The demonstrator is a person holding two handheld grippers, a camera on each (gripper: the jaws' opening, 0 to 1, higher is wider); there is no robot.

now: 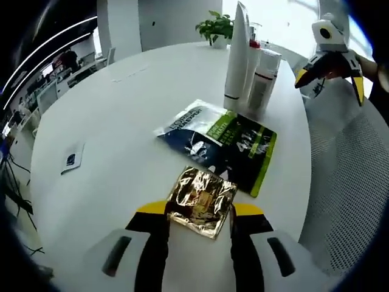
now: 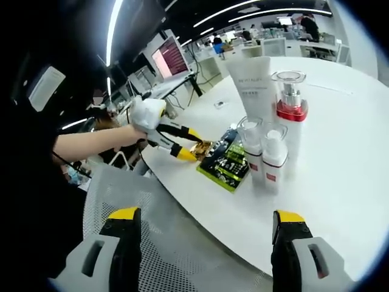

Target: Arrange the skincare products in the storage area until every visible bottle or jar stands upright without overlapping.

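White round table [image 1: 121, 121], carrying all items. Tall white tube [image 1: 236, 58] and pump bottles [image 1: 262, 76], upright, far beyond the left tongs [image 1: 199, 219]. Green-black pouch [image 1: 234, 146], flat, just ahead. Gold foil sachet [image 1: 200, 201], pinched between left jaws. Right tongs [image 2: 206, 234]: spread wide (holding nothing), off the table edge.

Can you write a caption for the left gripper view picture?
Left claw pinches a gold foil sachet above the white table.
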